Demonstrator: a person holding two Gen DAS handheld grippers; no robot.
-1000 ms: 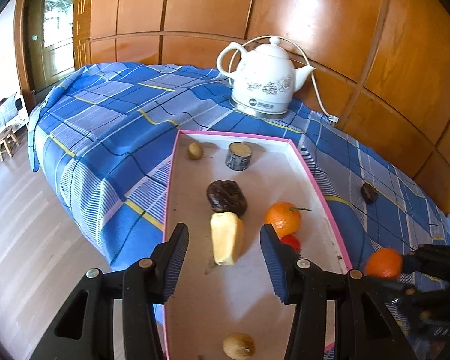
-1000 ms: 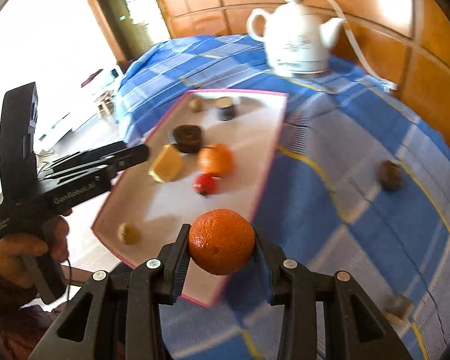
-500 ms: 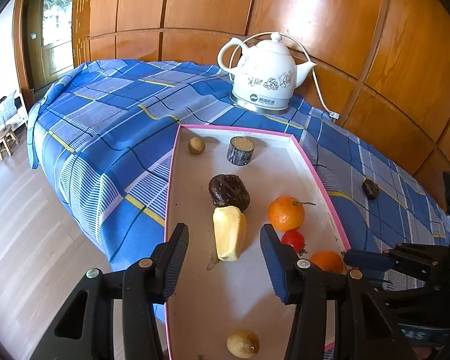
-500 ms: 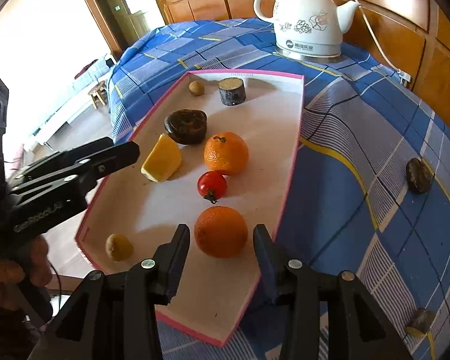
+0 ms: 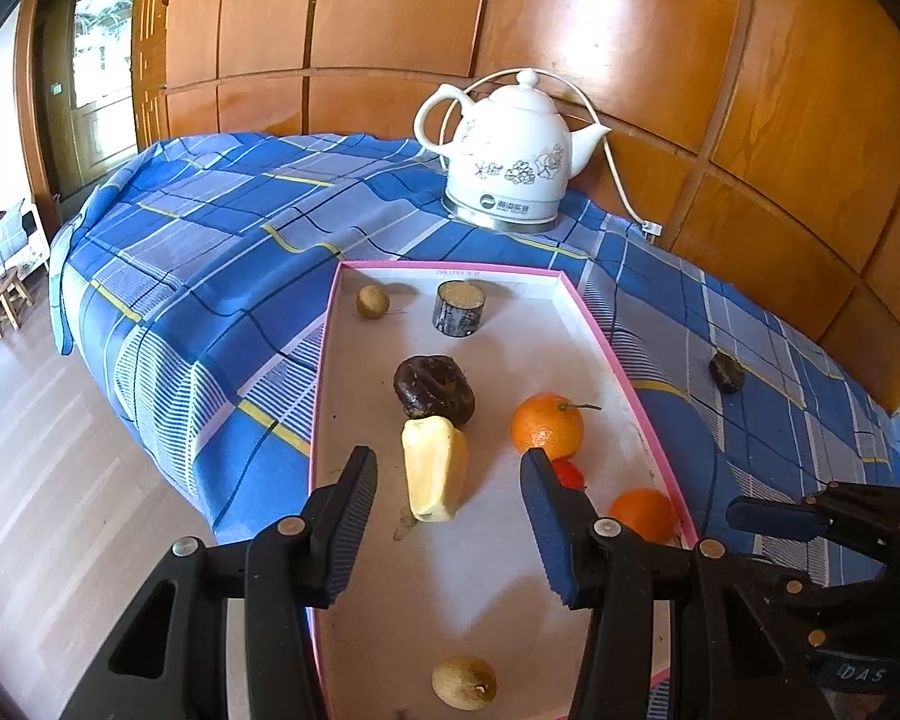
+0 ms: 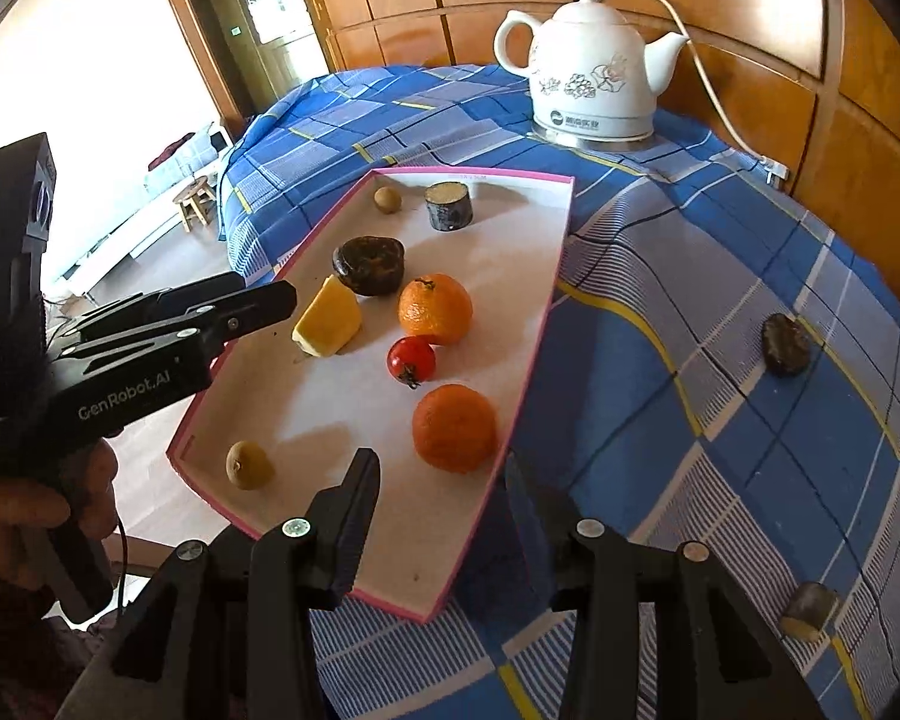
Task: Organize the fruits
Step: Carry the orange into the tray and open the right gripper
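My right hand-held gripper (image 6: 441,495) hangs over the near corner of the tray (image 6: 513,396), jaws parted and empty, nothing between the pads. The orange (image 6: 455,427) sits in the tray just ahead of the tips, loose, close to the pink right rim.

Left hand-held gripper (image 5: 449,516) hovers over the tray's near half, jaws apart too, gripping nothing. The pale yellow fruit wedge (image 5: 434,468) lies just beyond its tips, long axis running away from me.

What's left out on the blue checked bedspread (image 6: 660,276): a dark fruit (image 6: 785,344) well off to the right of the tray, and a small yellowish piece (image 6: 810,603) nearer, at my right. Both lie on the right gripper's side, so I reckon that hand should fetch them, swinging right, away from the tray.

Already in the tray: a second orange (image 6: 435,309), a small tomato (image 6: 411,360), a dark lumpy fruit (image 6: 369,264).

Writing: "GenRobot.AI" on the left gripper's body, seen from the right camera. The white kettle (image 6: 591,69) carries a logo I can't read.
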